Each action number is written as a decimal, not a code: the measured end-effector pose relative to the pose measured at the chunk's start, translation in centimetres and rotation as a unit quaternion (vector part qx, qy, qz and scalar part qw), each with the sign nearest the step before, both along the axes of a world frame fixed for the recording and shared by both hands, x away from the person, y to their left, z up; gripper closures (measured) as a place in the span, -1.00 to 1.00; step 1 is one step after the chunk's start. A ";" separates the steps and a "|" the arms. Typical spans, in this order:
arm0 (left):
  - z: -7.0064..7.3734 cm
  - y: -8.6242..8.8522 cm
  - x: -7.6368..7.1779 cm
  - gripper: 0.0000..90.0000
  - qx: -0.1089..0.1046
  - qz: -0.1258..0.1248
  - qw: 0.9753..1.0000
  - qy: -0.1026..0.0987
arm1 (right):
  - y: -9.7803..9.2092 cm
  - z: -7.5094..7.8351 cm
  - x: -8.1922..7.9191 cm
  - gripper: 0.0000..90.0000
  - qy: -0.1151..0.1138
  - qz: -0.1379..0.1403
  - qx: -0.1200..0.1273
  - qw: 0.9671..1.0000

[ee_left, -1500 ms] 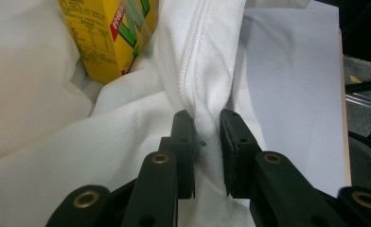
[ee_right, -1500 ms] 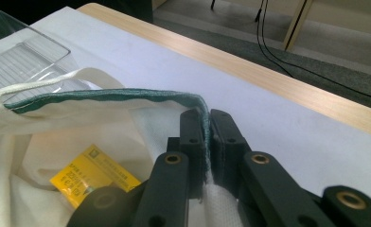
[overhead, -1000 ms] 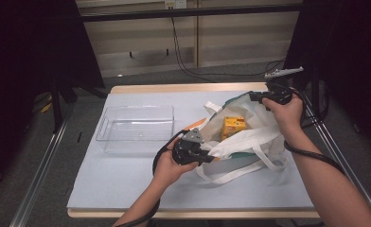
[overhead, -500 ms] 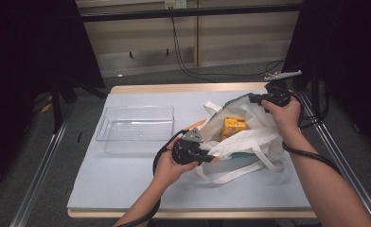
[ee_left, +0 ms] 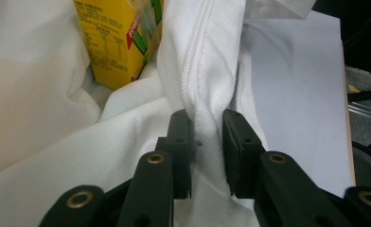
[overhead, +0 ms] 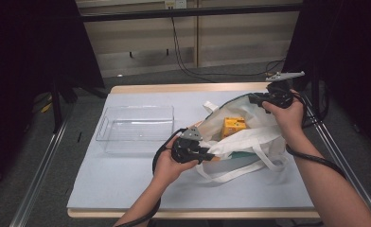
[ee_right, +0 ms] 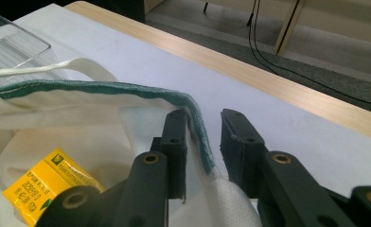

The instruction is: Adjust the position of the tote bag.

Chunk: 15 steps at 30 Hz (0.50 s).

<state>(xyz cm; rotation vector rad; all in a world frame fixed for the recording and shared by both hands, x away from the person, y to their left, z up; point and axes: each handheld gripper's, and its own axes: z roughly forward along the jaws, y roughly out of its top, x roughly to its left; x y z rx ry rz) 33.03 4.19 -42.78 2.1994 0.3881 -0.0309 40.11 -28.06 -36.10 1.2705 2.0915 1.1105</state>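
At the left of the bench (overhead: 127, 179), a clear plastic tray (overhead: 135, 127) is seen standing on the pale blue cover, well apart from both tongs. Just to its right, the left tongs (overhead: 203, 156) are held low over the bench by the person's left hand (overhead: 170, 165), at the near edge of the white cloth bag (overhead: 250, 137). In the left gripper view, a fold of the bag's white fabric with a zip seam (ee_left: 200, 71) is seen caught between the two black jaws, which are drawn in on the cloth from both sides, so the near rim of the bag is pinched.

The bag is laid at the right half of the bench, its mouth held wide between the two tongs, with its white straps (overhead: 240, 168) spilled toward the near edge. Inside the mouth a yellow carton (overhead: 234, 126) is seen resting against the lining; its printed side is shown closer in the left gripper view (ee_left: 117, 38) and its top corner in the right gripper view (ee_right: 51, 184).

At the far right, the right tongs (overhead: 252, 98) are held by the right hand (overhead: 287, 116) at the bag's far rim. In the right gripper view, the green-trimmed edge (ee_right: 127, 92) is seen hanging between the jaws; it lies against the left jaw, while a narrow gap is left at the right one.
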 end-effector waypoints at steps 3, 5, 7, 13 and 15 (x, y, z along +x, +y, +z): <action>0.3 0.0 -0.1 0.55 0.009 0.002 1.000 -0.007 | 0.1 0.2 -0.3 0.49 -0.005 0.001 -0.006 1.000; 0.4 0.0 -0.1 0.54 0.006 0.004 1.000 -0.006 | 0.1 0.4 -0.4 0.46 -0.009 0.003 -0.010 1.000; 0.5 -0.1 -0.1 0.51 0.001 0.002 1.000 -0.009 | 0.1 0.6 -0.6 0.43 -0.014 0.003 -0.012 1.000; 1.2 -0.6 0.0 0.22 0.004 0.005 1.000 -0.029 | 0.2 1.1 -0.9 0.29 -0.021 0.015 -0.003 1.000; 1.5 -0.7 0.1 0.11 -0.008 0.015 1.000 -0.026 | 0.3 1.4 -0.9 0.26 -0.026 0.018 -0.004 0.999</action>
